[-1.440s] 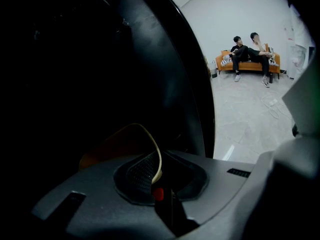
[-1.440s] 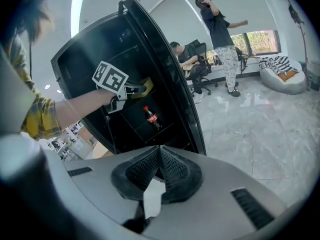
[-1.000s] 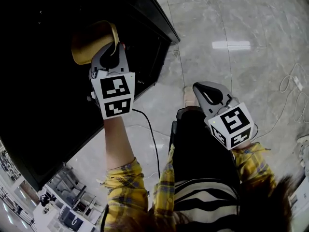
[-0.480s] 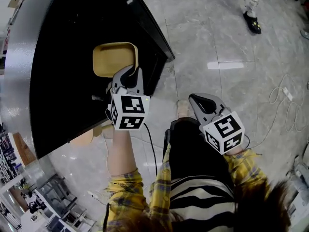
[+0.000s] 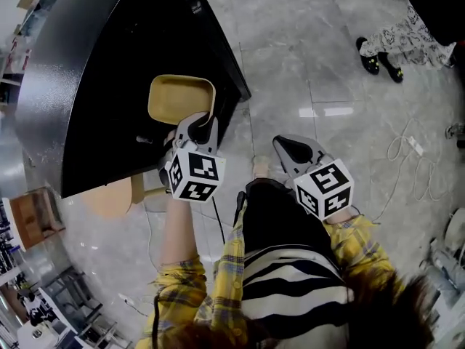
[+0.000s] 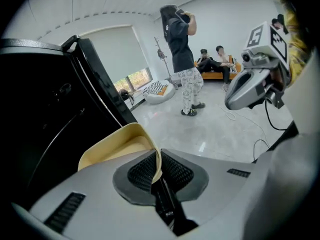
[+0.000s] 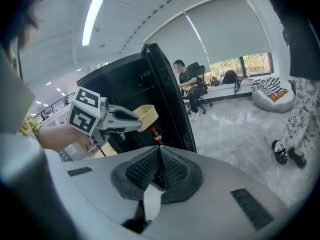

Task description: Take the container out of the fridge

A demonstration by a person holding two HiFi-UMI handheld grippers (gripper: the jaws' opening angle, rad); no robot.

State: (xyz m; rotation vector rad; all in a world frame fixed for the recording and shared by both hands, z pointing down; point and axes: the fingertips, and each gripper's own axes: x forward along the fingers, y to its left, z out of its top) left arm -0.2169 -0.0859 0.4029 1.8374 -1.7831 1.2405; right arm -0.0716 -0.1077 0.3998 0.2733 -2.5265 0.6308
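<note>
Left gripper (image 5: 205, 122) grips the container (image 5: 178, 97) (beige) by the fridge (image 5: 94, 86).

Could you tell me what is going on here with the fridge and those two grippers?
A person in a yellow plaid shirt holds a gripper in each hand. The left gripper is clamped on the rim of a tan container and holds it up in front of the open black fridge, apparently clear of the shelves. The right gripper is shut and empty, held to the side above the tiled floor. A bottle stands inside the fridge.
</note>
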